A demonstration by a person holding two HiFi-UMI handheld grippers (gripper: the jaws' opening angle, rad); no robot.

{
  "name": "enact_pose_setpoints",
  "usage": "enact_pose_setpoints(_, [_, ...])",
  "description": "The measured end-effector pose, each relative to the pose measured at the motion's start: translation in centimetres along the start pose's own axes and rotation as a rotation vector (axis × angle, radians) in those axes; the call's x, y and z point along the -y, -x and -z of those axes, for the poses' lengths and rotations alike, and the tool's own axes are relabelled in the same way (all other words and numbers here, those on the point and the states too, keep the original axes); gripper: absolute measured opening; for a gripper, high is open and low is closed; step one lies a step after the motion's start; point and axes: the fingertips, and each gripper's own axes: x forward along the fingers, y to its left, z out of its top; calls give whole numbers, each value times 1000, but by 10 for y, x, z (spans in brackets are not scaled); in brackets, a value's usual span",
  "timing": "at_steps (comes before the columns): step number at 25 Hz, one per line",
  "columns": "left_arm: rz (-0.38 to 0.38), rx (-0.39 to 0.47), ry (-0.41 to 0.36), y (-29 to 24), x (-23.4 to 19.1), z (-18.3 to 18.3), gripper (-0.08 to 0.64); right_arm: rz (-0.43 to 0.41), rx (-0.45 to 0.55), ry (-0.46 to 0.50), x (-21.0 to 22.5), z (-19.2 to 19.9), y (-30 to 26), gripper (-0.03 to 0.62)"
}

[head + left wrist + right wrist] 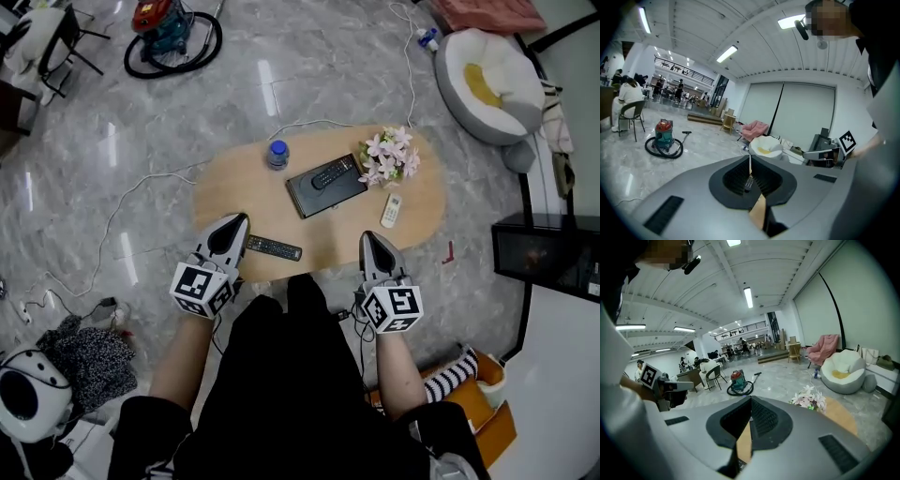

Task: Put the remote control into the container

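Closest in, both claws sit low at the near edge of the table (422,202), one either side of the person's lap. The left claw (234,225) is closed with nothing in it. The right claw (370,242) is pinched shut and empty too, so my guess is this is just the approach and nothing's been grabbed yet.

The black remote (274,248) lies flat on the wood just right of the left claw's tip, not touching it. That makes the left claw the obvious one for the pickup, though it'd need to open up first.

A bit further back, mid-table, is the container (319,197), a shallow black tray, and there's already a dark remote (333,172) in it. A white remote (391,210) lies off to its right, near the flowers (389,157), with a bottle (277,154) at the far edge. Way back on the floor there's a vacuum (169,33) and a beanbag (487,84).
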Motion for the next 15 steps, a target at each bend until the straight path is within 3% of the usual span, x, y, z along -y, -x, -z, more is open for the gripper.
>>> enact_pose_setpoints(7, [45, -92, 24, -68, 19, 37, 17, 18, -51, -7, 40, 26, -11, 9])
enact_pose_setpoints(15, [-1, -170, 268, -137, 15, 99, 18, 25, -98, -23, 72, 64, -26, 9])
